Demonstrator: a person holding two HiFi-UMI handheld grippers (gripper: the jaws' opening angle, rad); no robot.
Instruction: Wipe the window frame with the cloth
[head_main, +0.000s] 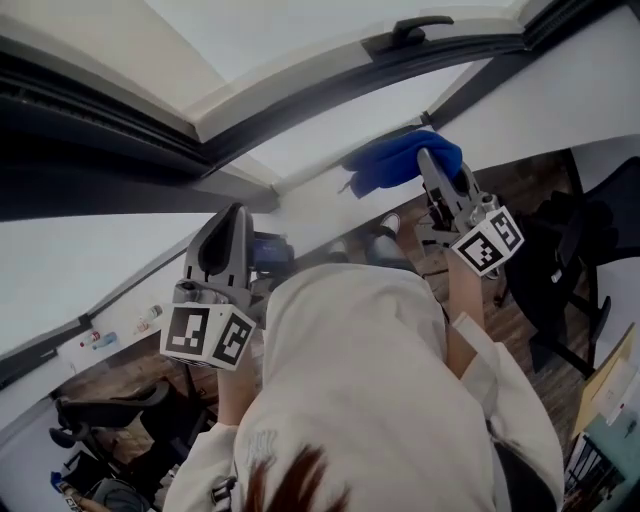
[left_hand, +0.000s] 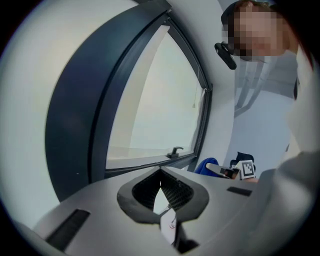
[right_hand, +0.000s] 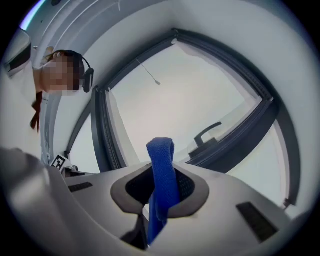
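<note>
The blue cloth (head_main: 400, 160) is pinched in my right gripper (head_main: 427, 158), which is shut on it and holds it up against the white ledge just below the dark window frame (head_main: 300, 120). In the right gripper view a strip of the cloth (right_hand: 161, 170) stands up between the jaws, facing the frame and its handle (right_hand: 207, 134). My left gripper (head_main: 235, 212) hangs lower and to the left, away from the frame. Its jaws meet at the tips with nothing between them (left_hand: 160, 175). From the left gripper view the cloth (left_hand: 205, 166) shows at the lower right of the window.
The window handle (head_main: 420, 27) sits on the frame's upper rail. The person's hooded top (head_main: 370, 390) fills the lower middle of the head view. Black office chairs (head_main: 570, 260) (head_main: 100, 415) stand on the wooden floor below.
</note>
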